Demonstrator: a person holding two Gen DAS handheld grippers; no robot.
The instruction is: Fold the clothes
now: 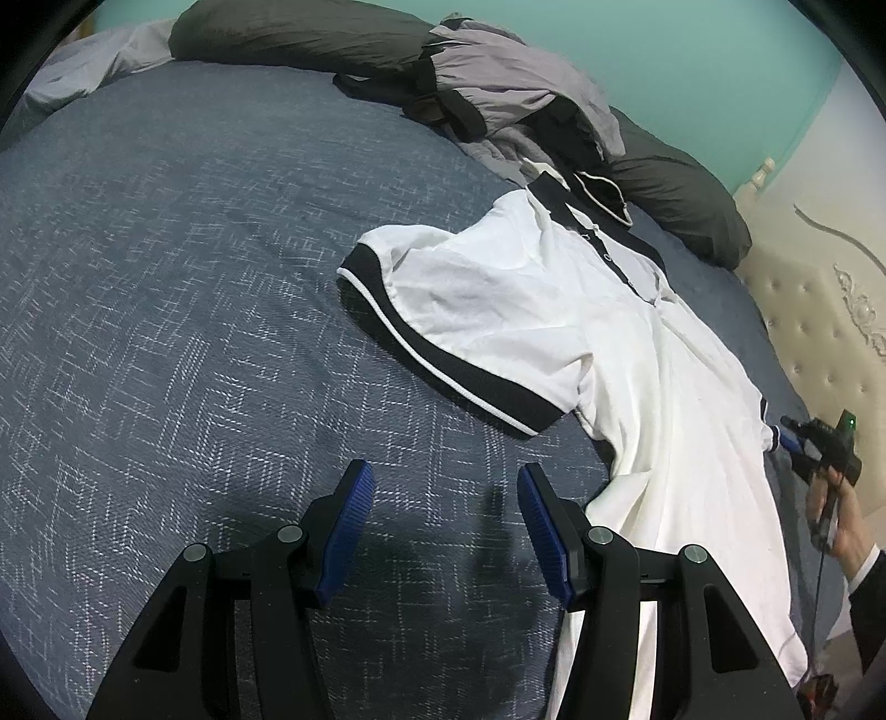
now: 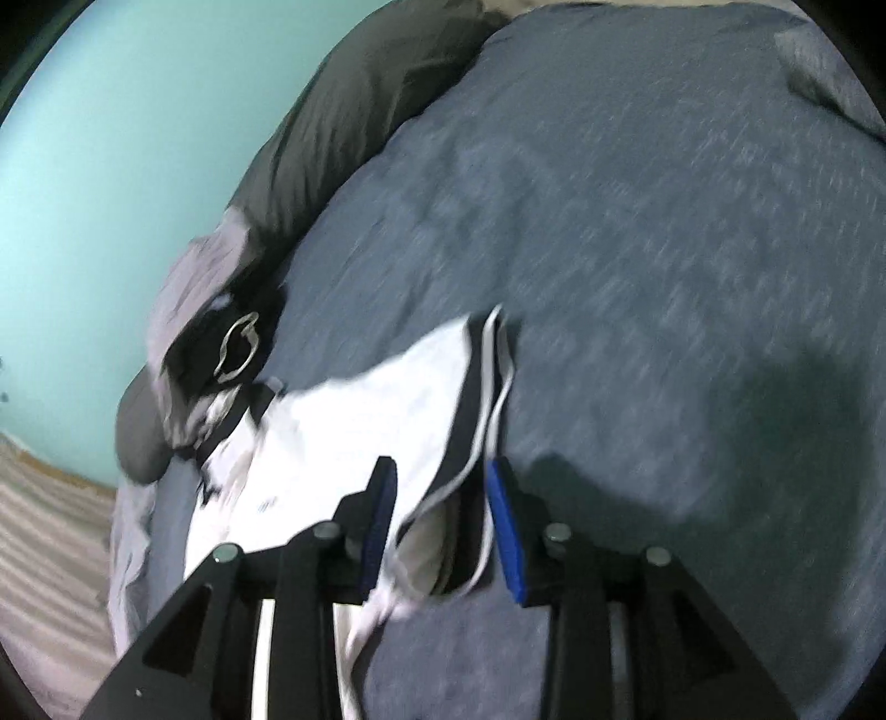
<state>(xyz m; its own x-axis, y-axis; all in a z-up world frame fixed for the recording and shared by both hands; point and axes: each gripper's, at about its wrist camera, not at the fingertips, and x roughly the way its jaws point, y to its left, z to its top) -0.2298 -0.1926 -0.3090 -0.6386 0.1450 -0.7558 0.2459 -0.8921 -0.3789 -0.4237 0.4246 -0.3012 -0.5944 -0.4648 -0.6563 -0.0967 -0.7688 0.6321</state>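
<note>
The left gripper (image 1: 443,531) is hanging over the bedspread (image 1: 166,288) with its 2 blue pads (image 1: 346,531) standing spread and nothing between them. Just to its right, the lower body of the white polo shirt (image 1: 554,310) is lying flat, running under that side's black finger. Ahead and a little to the right of the pads, 1 sleeve with a black cuff (image 1: 443,354) and a thin white stripe is spreading across the bed. Farther ahead lies the shirt's black collar (image 1: 587,199), and beyond it a heap of grey clothes (image 1: 498,83) is resting against 2 dark pillows (image 1: 299,33).

The right gripper (image 2: 441,515) is sitting at the far right edge of the left camera's picture, gripped in a person's hand (image 1: 830,515) at the shirt's other side. In its own blurred view, its pads (image 2: 509,531) are standing apart, and the other sleeve's black cuff (image 2: 476,443) is lying loose in the gap; the pads are not pressing on it. The shirt's white body is stretching ahead and to the left of these pads, toward the collar and the grey heap. To the right of them, only the blue-grey bedspread is showing, with a dark shadow on it.
</note>
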